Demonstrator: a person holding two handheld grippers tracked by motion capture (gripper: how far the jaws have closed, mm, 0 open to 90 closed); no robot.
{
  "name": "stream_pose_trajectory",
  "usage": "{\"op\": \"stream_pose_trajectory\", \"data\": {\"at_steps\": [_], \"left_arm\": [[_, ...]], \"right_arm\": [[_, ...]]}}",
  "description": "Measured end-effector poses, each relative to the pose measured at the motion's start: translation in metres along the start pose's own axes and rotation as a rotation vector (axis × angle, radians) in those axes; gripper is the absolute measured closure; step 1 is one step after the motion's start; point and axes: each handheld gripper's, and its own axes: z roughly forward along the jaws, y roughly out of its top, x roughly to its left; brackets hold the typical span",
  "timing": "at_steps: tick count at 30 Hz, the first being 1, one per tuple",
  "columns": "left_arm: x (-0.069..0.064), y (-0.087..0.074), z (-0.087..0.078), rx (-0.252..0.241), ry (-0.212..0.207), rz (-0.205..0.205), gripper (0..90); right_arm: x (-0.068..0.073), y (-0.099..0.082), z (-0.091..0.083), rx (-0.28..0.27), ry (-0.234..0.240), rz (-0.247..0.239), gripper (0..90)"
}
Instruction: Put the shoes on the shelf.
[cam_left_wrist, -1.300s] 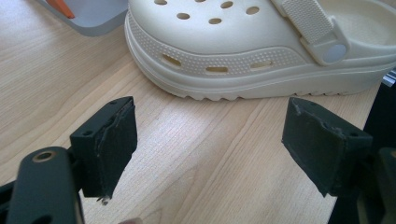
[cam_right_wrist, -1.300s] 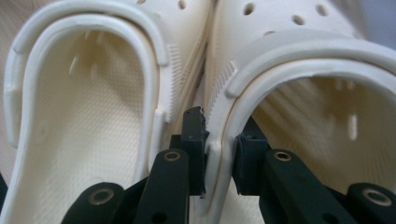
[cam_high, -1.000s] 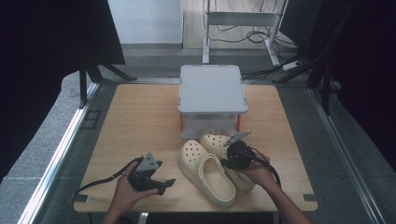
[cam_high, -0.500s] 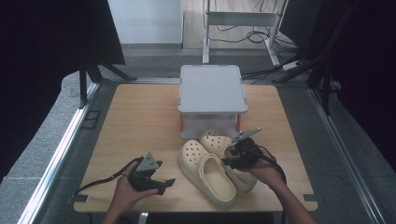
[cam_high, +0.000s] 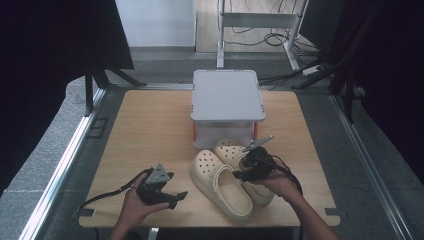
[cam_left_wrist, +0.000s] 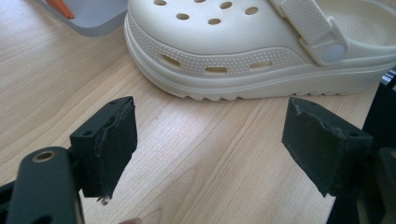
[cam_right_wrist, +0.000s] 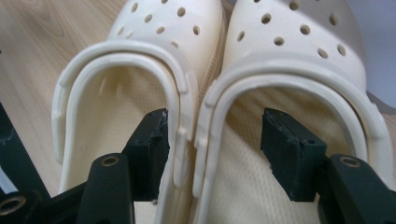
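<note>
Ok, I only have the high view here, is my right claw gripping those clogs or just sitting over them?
Observer: Not gripping. In the right gripper view the right claw has just been opening. One jaw sits inside the left-hand clog, the other inside the right-hand clog, with their adjoining walls between.
Operator: Do the pads touch anything?
Observer: The pad in the right-hand clog stands clear of its wall. The other is close against the left-hand clog's wall; I cannot tell if it touches.
Operator: And the left claw?
Observer: In the left gripper view the left claw is open over bare table, with nothing between its jaws.
</note>
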Motion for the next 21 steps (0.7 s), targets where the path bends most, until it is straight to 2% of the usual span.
{"op": "stream_pose_trajectory", "data": {"at_steps": [4,10,12,13,14,21], "left_arm": [[0.0,0.0,0.001,0.004,-0.001,0.001,18.4],[0.0,0.0,0.0,0.002,0.0,0.001,18.4],[0.0,0.0,0.001,0.005,0.002,0.003,18.4],[0.0,0.0,0.001,0.005,0.001,0.003,18.4],[0.0,-0.001,0.001,0.006,0.001,0.002,18.4],[0.0,0.0,0.0,0.004,0.002,0.004,18.4]], "right_arm": [[-0.002,0.004,0.011,-0.003,0.031,0.016,43.6],[0.002,0.009,0.027,0.028,0.025,0.002,49.6],[0.004,0.011,0.032,0.057,0.026,0.001,54.1],[0.006,0.013,0.035,0.094,0.008,-0.006,55.3],[0.006,0.013,0.035,0.094,0.008,-0.006,55.3],[0.008,0.022,0.038,0.212,-0.009,-0.014,58.3]]}}
